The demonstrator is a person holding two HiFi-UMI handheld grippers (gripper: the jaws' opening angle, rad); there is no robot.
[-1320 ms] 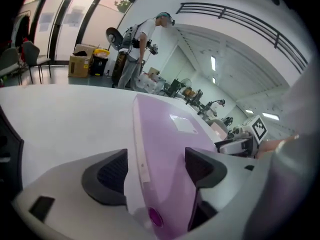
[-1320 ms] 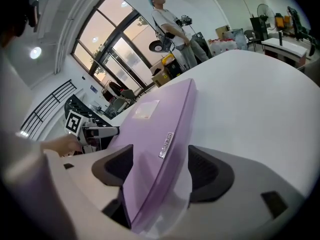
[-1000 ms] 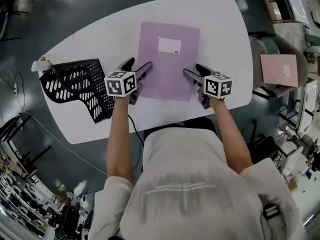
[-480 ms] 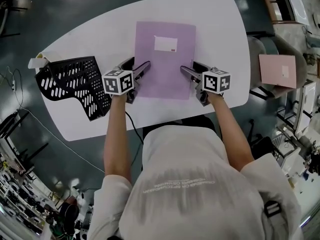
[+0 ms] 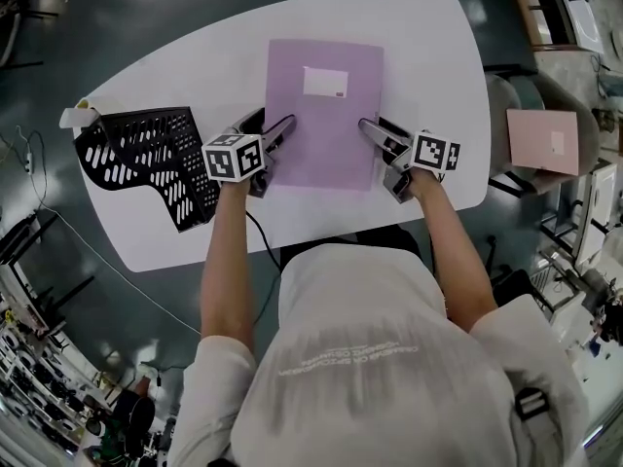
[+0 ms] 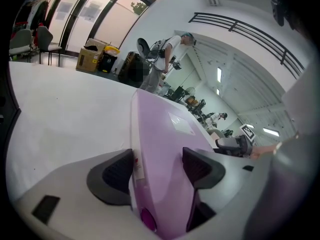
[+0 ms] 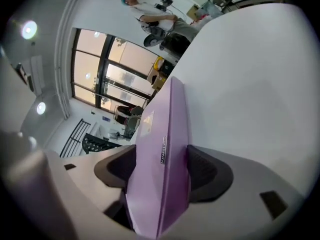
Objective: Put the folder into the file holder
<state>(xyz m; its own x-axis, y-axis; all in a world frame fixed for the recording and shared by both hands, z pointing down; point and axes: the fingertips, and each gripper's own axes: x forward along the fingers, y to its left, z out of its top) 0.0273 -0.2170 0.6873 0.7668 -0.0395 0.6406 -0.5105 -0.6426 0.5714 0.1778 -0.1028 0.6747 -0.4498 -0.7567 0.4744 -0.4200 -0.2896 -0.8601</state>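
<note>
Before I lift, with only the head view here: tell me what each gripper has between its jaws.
Observer: The left gripper has the folder's edge between its pads, both against it; its jaws have just been closing.
Operator: Now check the right one.
Observer: The right gripper straddles the opposite edge; the folder fills the gap, a pad against each side, though its jaws have just been opening.
Operator: Report what stands in the background.
Observer: A person stands past the table's far edge, near a cardboard box.
</note>
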